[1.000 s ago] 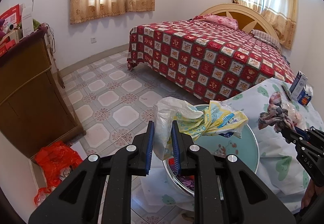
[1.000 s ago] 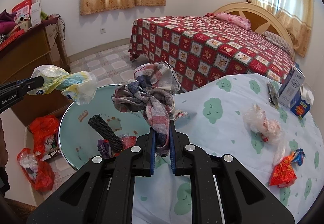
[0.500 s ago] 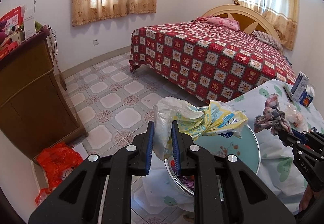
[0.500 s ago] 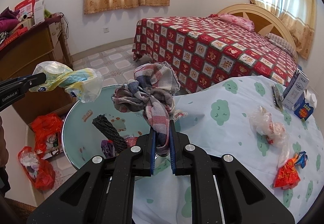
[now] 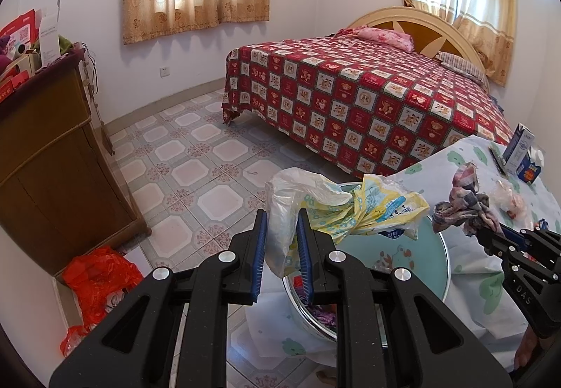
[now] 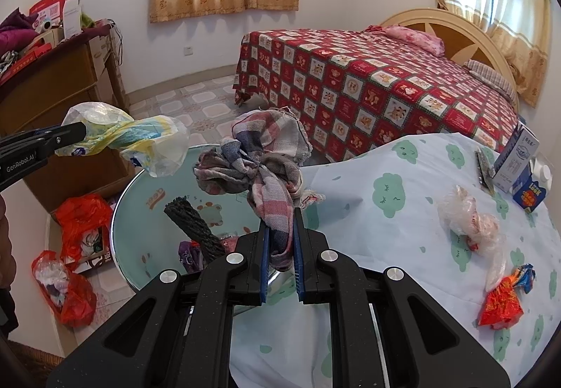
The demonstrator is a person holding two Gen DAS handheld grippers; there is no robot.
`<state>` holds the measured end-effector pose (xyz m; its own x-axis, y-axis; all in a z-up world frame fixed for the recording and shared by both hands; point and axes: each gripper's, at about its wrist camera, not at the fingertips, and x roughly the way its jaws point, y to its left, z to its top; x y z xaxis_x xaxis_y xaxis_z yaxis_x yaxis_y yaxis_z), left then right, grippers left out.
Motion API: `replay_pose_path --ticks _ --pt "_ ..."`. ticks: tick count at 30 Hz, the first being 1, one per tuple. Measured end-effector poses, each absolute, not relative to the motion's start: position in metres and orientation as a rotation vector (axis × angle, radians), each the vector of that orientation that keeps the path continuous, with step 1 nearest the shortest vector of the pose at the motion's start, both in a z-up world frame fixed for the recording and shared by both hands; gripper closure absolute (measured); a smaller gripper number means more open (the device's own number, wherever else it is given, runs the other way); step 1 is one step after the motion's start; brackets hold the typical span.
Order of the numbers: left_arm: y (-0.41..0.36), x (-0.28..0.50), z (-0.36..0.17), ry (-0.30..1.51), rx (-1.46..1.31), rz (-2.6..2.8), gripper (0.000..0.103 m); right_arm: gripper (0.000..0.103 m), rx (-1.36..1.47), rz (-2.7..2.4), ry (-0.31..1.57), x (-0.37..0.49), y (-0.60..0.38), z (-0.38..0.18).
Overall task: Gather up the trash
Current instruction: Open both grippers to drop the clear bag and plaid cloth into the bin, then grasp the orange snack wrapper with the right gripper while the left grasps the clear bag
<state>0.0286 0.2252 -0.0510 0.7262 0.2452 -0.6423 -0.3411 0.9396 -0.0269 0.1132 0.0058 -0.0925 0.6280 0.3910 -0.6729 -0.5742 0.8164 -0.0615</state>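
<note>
- The left gripper (image 5: 282, 240) pinches a crumpled plastic bag (image 5: 336, 209), yellow and white with blue print, and holds it in the air above the basin (image 5: 434, 268).
- The right gripper (image 6: 280, 247) is pressed onto a bunched plaid rag (image 6: 259, 163), which stands up out of the jaws over the near edge of the basin (image 6: 140, 212).
- The basin is a round, pale-green metal bowl at the edge of the tabletop (image 6: 403, 212). A dark twisted roll (image 6: 193, 226) and some purple and red scraps already lie in it.
- On the tabletop's cloud-print cloth, to the right, three things are left: a clear crumpled bag (image 6: 470, 223), a red wrapper (image 6: 501, 303) and, touching it, a small blue and orange wrapper (image 6: 524, 277).
- Farther back on the tabletop stand a white carton (image 6: 515, 156) and a blue box (image 6: 529, 191); whether these are trash I cannot tell.
- On the floor beside the cabinet (image 6: 63, 100) lie red bags (image 6: 80, 223).
- Farthest off is the bed (image 6: 368, 79) with its red checked cover.
- Step in hand, as I judge it: both pieces are carried and poised over the basin, ready to drop.
- The next move calls for bringing each gripper squarely over the bowl and spreading the jaws. The bag is light and may cling or drift past the rim, so it wants a low release. The rag is limp and should fall straight.
- After that, the tabletop scraps remain to fetch.
</note>
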Motion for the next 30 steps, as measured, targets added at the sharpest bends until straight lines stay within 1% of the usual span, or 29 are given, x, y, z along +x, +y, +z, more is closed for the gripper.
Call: replay_pose_path --ticks 4,6,7,8,9,16,17,20,24,25,27,28,29,30 --pt "0.222 0.030 -0.051 0.692 -0.151 0.303 0.083 0.090 -0.284 0.586 0.702 0.113 0.009 -0.097" --pt "0.219 0.030 -0.050 0.690 -0.154 0.287 0.077 0.084 -0.276 0.592 0.700 0.114 0.009 -0.098" --pt "0.217 0.031 -0.050 0.692 -0.151 0.273 0.074 0.076 -0.275 0.593 0.703 0.114 0.009 -0.099" --pt "0.214 0.031 -0.051 0.693 -0.149 0.263 0.068 0.071 -0.272 0.596 0.706 0.115 0.008 -0.100" --pt "0.212 0.031 -0.053 0.694 -0.147 0.258 0.064 0.071 -0.272 0.593 0.708 0.115 0.008 -0.101" --pt "0.194 0.036 -0.063 0.725 -0.115 0.216 0.056 0.064 -0.252 0.565 0.714 0.117 -0.003 -0.104" --pt "0.192 0.035 -0.065 0.725 -0.111 0.219 0.052 0.062 -0.247 0.550 0.713 0.118 -0.008 -0.104" --pt "0.181 0.036 -0.074 0.737 -0.087 0.231 0.040 0.061 -0.225 0.474 0.702 0.120 -0.034 -0.101" --pt "0.164 0.039 -0.089 0.769 -0.040 0.208 0.040 0.058 -0.169 0.326 0.686 0.125 -0.085 -0.100" --pt "0.159 0.040 -0.092 0.778 -0.032 0.201 0.040 0.055 -0.154 0.287 0.684 0.127 -0.098 -0.099" --pt "0.152 0.041 -0.096 0.785 -0.017 0.187 0.039 0.047 -0.112 0.164 0.673 0.132 -0.135 -0.098" --pt "0.148 0.042 -0.096 0.785 -0.008 0.182 0.039 0.042 -0.075 0.105 0.675 0.136 -0.156 -0.099" --pt "0.146 0.042 -0.096 0.783 -0.004 0.180 0.038 0.039 -0.057 0.077 0.679 0.138 -0.167 -0.099" --pt "0.142 0.043 -0.096 0.778 0.001 0.177 0.034 0.037 -0.028 0.028 0.694 0.143 -0.183 -0.101"
